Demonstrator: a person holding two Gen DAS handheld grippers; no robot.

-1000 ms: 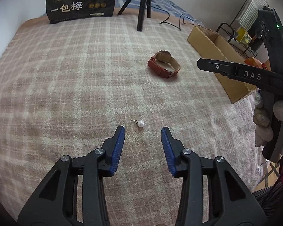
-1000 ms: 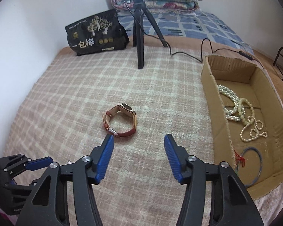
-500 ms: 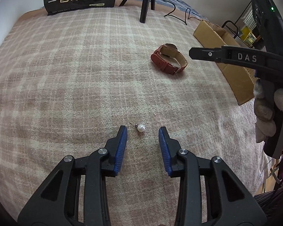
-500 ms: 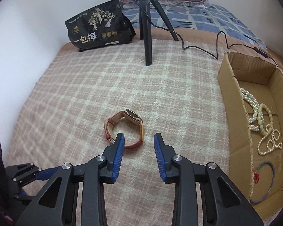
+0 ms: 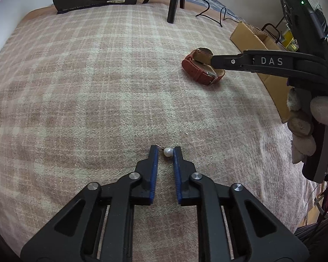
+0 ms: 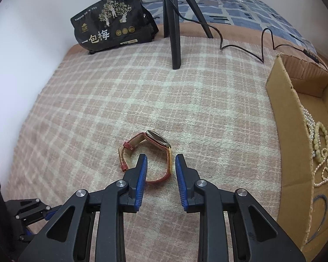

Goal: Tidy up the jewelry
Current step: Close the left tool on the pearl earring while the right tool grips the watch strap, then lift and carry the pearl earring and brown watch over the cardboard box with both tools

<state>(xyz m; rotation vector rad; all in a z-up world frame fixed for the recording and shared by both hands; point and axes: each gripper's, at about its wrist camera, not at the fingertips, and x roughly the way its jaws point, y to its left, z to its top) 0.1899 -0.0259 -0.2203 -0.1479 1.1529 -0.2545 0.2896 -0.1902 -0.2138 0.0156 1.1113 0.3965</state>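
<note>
— Looking down the left gripper (image 5: 165, 150), where's the pearl earring (image 5: 168, 152)?

— Right at the tips, between the blue pads (image 5: 154, 163). The pearl sits against the right pad, its post slanting ahead-left past the left tip. Jaws narrowed around it, not clamped; a gap shows on the left.

— And the right gripper (image 6: 161, 163)?

— Released, jaws parted, straddling the near band of the red watch (image 6: 148, 152), which lies looped on the plaid blanket (image 6: 98, 109). Both tools reach forward, low over the cloth.

— Destination?

— Likely the cardboard box (image 6: 295, 142), off to the right.
</note>
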